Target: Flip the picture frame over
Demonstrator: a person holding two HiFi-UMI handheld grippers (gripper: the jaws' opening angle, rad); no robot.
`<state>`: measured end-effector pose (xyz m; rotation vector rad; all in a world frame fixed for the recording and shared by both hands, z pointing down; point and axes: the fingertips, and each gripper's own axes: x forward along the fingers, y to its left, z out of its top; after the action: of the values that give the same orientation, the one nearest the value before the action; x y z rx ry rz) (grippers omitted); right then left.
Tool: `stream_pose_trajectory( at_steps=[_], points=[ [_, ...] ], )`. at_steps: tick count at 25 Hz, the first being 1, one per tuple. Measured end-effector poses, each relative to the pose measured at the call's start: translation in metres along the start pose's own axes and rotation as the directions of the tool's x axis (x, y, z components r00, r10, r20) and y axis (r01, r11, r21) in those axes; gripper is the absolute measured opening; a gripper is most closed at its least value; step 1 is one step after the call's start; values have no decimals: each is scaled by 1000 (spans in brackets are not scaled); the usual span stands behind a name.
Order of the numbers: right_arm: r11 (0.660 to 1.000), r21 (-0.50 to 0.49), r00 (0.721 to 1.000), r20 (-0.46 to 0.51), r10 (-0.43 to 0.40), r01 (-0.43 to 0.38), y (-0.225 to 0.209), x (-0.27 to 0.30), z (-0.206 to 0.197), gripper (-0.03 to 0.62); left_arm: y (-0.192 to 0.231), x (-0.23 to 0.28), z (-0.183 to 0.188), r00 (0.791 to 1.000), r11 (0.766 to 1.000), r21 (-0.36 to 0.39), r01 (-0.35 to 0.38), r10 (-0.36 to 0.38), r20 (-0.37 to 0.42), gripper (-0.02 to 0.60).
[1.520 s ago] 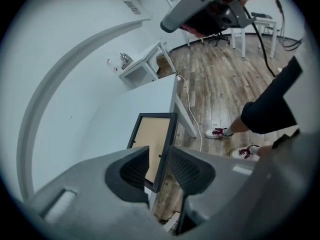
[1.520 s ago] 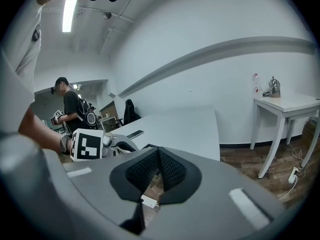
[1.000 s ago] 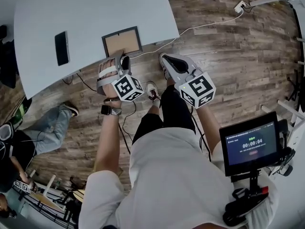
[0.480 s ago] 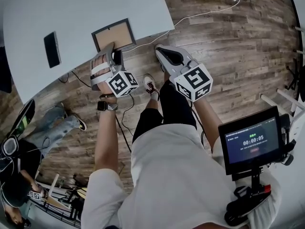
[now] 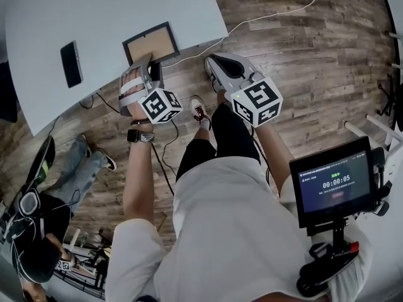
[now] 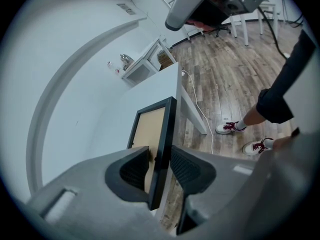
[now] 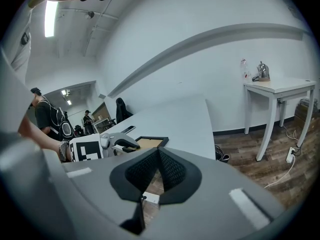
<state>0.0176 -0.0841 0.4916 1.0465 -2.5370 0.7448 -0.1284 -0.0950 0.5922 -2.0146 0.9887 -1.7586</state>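
Left tongs (image 6: 160, 159): mine; jaws apart, just been closing, astride the picture frame (image 6: 151, 129) near edge, not yet clamped.
Right tongs (image 7: 158, 159): mine; jaws together, empty.
Picture frame: flat, tan panel up, at table (image 5: 94, 11) corner.

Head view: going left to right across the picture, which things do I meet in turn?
phone → picture frame → right gripper → timer screen
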Motion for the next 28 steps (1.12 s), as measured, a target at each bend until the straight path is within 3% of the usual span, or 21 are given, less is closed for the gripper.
stream_pose_trajectory(
  at_steps=[8, 17, 24, 28],
  points=[
    [999, -18, 999, -10, -33, 33, -13, 0, 3, 2, -2, 8, 2, 998, 998, -19, 57, -57, 13, 110],
    [998, -37, 998, -12, -54, 53, -25, 10, 15, 2, -8, 18, 13, 994, 988, -115, 107, -103, 45, 84],
    [998, -41, 999, 10, -50, 51, -28, 23, 33, 2, -11, 15, 6, 986, 967, -192, 165, -161, 41, 80],
    [998, -61, 999, 7, -35, 36, -26, 27, 37, 2, -9, 13, 5, 982, 941, -281, 187, -176, 62, 80]
  ],
)
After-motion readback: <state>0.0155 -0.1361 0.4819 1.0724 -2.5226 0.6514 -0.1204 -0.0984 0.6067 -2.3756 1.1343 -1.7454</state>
